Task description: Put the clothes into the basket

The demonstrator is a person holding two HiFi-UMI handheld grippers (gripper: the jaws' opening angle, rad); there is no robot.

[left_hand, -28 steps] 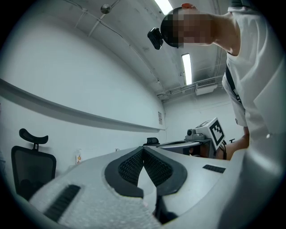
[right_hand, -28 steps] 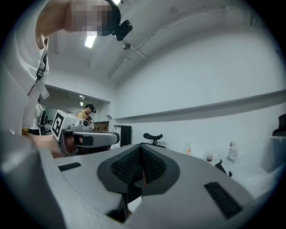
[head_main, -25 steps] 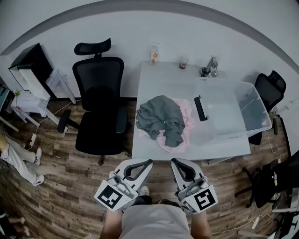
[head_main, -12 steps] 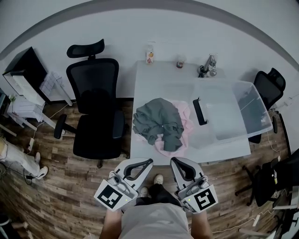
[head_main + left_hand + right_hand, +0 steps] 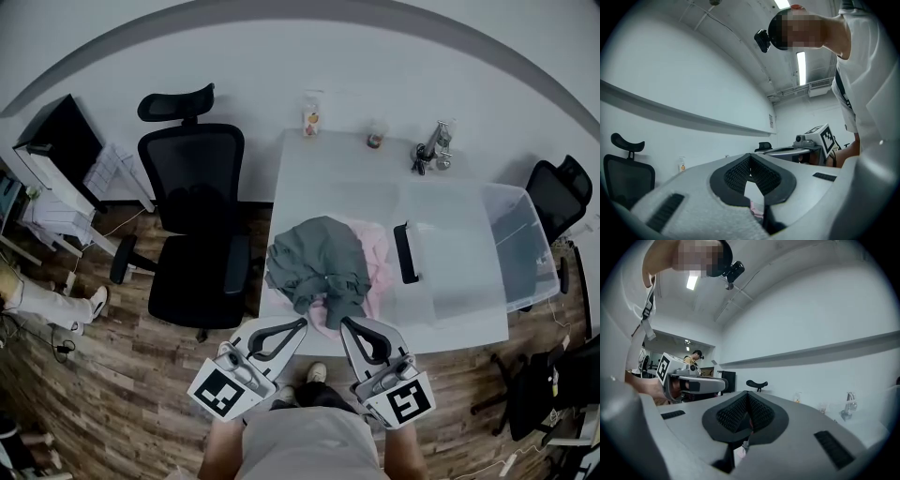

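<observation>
A crumpled grey garment lies on top of a pink garment on the white table. Just right of the pile stands a clear plastic basket with a black handle. My left gripper and right gripper are side by side at the table's near edge, just short of the clothes. Both are shut with nothing between the jaws. In the left gripper view the left gripper's tips meet, and in the right gripper view so do the right gripper's.
A black office chair stands left of the table and another chair at the far right. A bottle, a cup and a metal fixture sit along the table's far edge. A dark cabinet stands at the left.
Both grippers and the head have come closer to the table. The gripper tips now reach the table's near edge by the clothes. Both stay shut.
</observation>
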